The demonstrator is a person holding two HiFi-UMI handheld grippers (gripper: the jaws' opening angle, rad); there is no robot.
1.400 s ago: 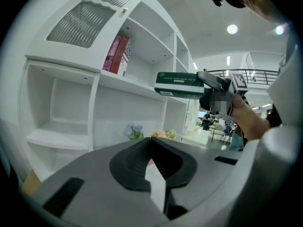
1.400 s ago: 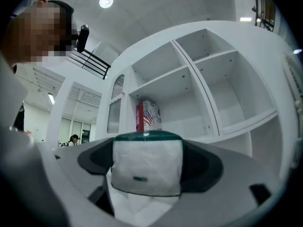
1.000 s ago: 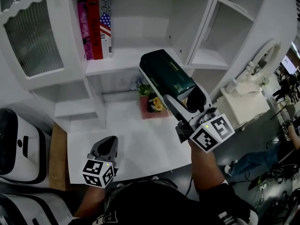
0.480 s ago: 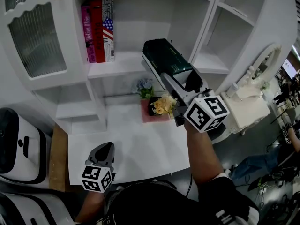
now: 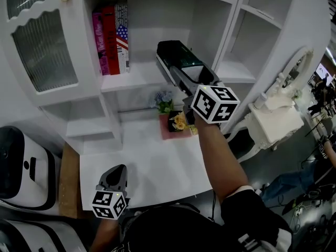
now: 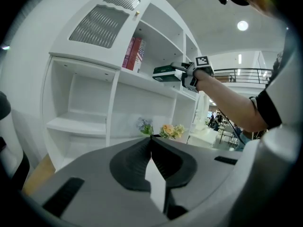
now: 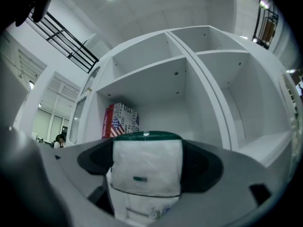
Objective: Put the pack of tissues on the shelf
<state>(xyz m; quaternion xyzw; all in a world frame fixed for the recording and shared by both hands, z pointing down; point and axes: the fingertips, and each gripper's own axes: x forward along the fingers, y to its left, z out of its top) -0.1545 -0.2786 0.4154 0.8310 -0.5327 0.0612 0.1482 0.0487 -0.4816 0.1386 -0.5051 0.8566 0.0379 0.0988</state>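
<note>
- The right gripper [image 5: 184,72], in the upper centre of the head view, has its jaws clamped on the dark green pack of tissues [image 5: 176,54].
- The pack sits at the front edge of the white shelf [image 5: 134,73], right of the upright books [image 5: 110,38].
- The left gripper [image 5: 118,174], at lower left over the white table [image 5: 157,161], has its jaws closed together and holds nothing.

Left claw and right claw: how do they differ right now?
The left claw is shut on nothing; the right claw is shut on the pack of tissues. The left claw hangs low over the white table; the right claw is raised to the shelf that holds the books. Both carry a marker cube.
</note>
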